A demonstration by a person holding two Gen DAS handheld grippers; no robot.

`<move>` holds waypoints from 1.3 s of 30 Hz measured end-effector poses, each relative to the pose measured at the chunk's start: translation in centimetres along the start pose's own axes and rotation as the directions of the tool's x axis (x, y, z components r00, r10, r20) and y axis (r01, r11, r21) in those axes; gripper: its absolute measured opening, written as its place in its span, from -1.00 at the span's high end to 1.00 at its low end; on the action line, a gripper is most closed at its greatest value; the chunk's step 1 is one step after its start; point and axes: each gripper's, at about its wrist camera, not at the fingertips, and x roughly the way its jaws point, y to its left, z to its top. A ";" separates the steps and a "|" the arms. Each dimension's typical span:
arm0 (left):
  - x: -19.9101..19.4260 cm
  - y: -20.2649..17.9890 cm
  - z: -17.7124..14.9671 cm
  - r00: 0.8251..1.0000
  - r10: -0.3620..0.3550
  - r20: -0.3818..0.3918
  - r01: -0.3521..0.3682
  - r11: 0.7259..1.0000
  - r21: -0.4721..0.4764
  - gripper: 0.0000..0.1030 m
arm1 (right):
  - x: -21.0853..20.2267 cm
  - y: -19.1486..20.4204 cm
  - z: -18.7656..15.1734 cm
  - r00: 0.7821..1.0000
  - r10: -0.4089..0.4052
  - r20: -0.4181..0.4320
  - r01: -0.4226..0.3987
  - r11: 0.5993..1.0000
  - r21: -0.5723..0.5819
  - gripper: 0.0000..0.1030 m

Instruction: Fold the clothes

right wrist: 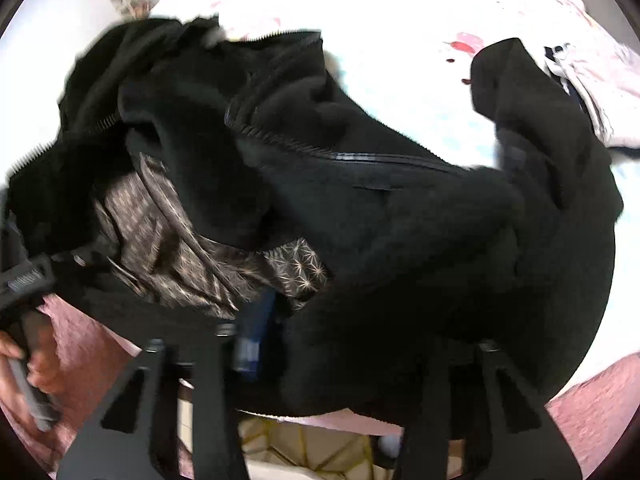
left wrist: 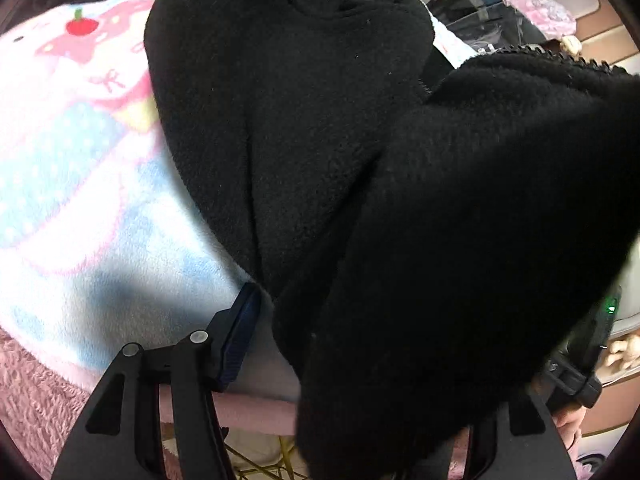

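A black fleece jacket (left wrist: 320,128) lies bunched on the bed. In the left wrist view a raised fold of it hangs over my left gripper (left wrist: 332,316) and hides the right finger. The left finger's blue pad (left wrist: 240,336) stands clear of the cloth, with blanket showing in the gap. In the right wrist view the black fleece jacket (right wrist: 400,220) lies open, showing its zipper (right wrist: 360,156) and brown patterned lining (right wrist: 180,240). My right gripper (right wrist: 320,328) is shut on the jacket's near edge; its blue pad (right wrist: 252,340) presses the fleece and the other finger is buried.
A pastel cartoon-print blanket (left wrist: 80,180) covers the bed over a pink fuzzy cover (left wrist: 32,392). Other folded clothes (right wrist: 588,92) lie at the far right. A cluttered desk (left wrist: 500,4) stands beyond the bed. A hand (right wrist: 24,360) holds the left gripper's handle.
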 end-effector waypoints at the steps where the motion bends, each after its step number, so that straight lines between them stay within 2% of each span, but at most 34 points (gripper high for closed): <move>1: -0.3 0.4 -0.2 1.000 -0.013 0.013 0.013 1.000 -0.018 -0.13 | -0.8 -0.2 -0.1 0.999 0.034 0.026 -0.035 0.999 0.029 0.42; 4: -1.4 1.3 -1.1 0.994 -0.048 0.093 0.055 0.995 -0.080 -0.09 | -3.9 -0.3 -0.8 0.980 0.147 0.135 -0.160 0.983 0.086 0.46; 7: -2.9 1.3 -2.3 0.977 -0.069 0.202 0.088 0.992 -0.088 0.22 | -5.1 -0.1 -1.7 0.965 0.191 0.179 -0.208 0.975 0.079 0.46; 9: -3.7 1.2 -2.4 0.968 -0.086 0.237 0.105 0.992 -0.067 0.30 | -4.5 -0.4 -1.7 0.963 0.226 0.147 -0.241 0.965 0.099 0.46; 11: -4.3 1.1 -2.2 0.962 -0.102 0.255 0.115 0.993 -0.038 0.43 | -2.6 -0.6 -1.4 0.975 0.223 0.017 -0.224 0.969 0.104 0.38; 12: -4.4 1.2 -1.9 0.961 -0.106 0.255 0.115 0.993 -0.019 0.43 | -1.7 -0.7 -1.3 0.974 0.221 -0.050 -0.215 0.971 0.105 0.37; 14: -3.6 1.5 -1.6 0.969 -0.114 0.220 0.119 0.993 -0.011 0.43 | 0.4 -1.1 -1.3 0.971 0.222 -0.094 -0.206 0.967 0.152 0.38; 16: -3.0 2.4 -1.5 0.978 -0.130 0.164 0.136 0.990 -0.029 0.35 | 1.7 -1.5 -0.7 0.968 0.236 -0.090 -0.215 0.956 0.200 0.35; 18: -4.3 5.0 -1.7 0.981 -0.178 0.082 0.186 0.978 -0.095 0.35 | 2.7 -1.6 0.1 0.961 0.253 -0.114 -0.223 0.949 0.224 0.17; 20: -3.7 6.2 -2.0 0.977 -0.205 0.065 0.213 0.964 -0.159 0.35 | 3.3 -1.0 0.9 0.948 0.287 -0.140 -0.248 0.938 0.243 -0.25; 22: -4.0 6.4 -2.0 0.976 -0.208 0.060 0.215 0.965 -0.148 0.34 | 3.3 0.3 1.3 0.948 0.273 -0.160 -0.238 0.948 0.210 -0.40; 25: -4.5 7.4 -2.1 0.972 -0.231 0.034 0.233 0.959 -0.160 0.33 | 2.7 0.7 0.9 0.959 0.247 -0.139 -0.217 0.956 0.197 -0.40; 27: -4.8 8.0 -2.2 0.969 -0.247 0.018 0.246 0.954 -0.170 0.32 | 2.3 1.1 0.6 0.965 0.229 -0.125 -0.204 0.961 0.189 -0.03; 28: -5.0 8.2 -2.1 0.968 -0.250 0.014 0.249 0.954 -0.168 0.32 | 1.5 1.0 0.6 0.971 0.217 -0.103 -0.193 0.960 0.205 0.35; 29: -5.2 8.3 -2.1 0.969 -0.246 0.015 0.245 0.956 -0.161 0.32 | 0.7 1.0 0.6 0.976 0.204 -0.081 -0.182 0.958 0.222 0.42; 30: -5.4 8.0 -2.0 0.973 -0.229 0.026 0.230 0.963 -0.140 0.33 | 0.0 1.2 0.7 0.969 0.239 -0.067 -0.219 0.949 0.226 0.46; 33: -6.8 6.9 -2.2 0.982 -0.180 0.054 0.183 0.981 -0.057 0.37 | -2.0 1.8 1.2 0.938 0.347 -0.027 -0.331 0.914 0.235 0.47; 34: -7.3 6.6 -2.2 0.984 -0.170 0.059 0.172 0.985 -0.031 0.37 | -2.7 2.0 1.4 0.924 0.382 -0.014 -0.368 0.899 0.237 0.40; 35: -7.7 6.4 -2.2 0.984 -0.167 0.059 0.168 0.986 -0.016 0.37 | -2.8 3.1 0.3 0.929 0.369 -0.012 -0.355 0.901 0.248 0.22; 37: -7.8 6.5 -1.7 0.983 -0.181 0.045 0.182 0.983 -0.019 0.37 | -0.4 1.9 -0.1 0.938 0.342 -0.053 -0.308 0.894 0.325 -0.15; 39: -7.2 7.2 -1.3 0.982 -0.185 0.023 0.186 0.982 -0.037 0.37 | 1.4 1.4 -0.4 0.942 0.325 -0.076 -0.274 0.883 0.382 -0.08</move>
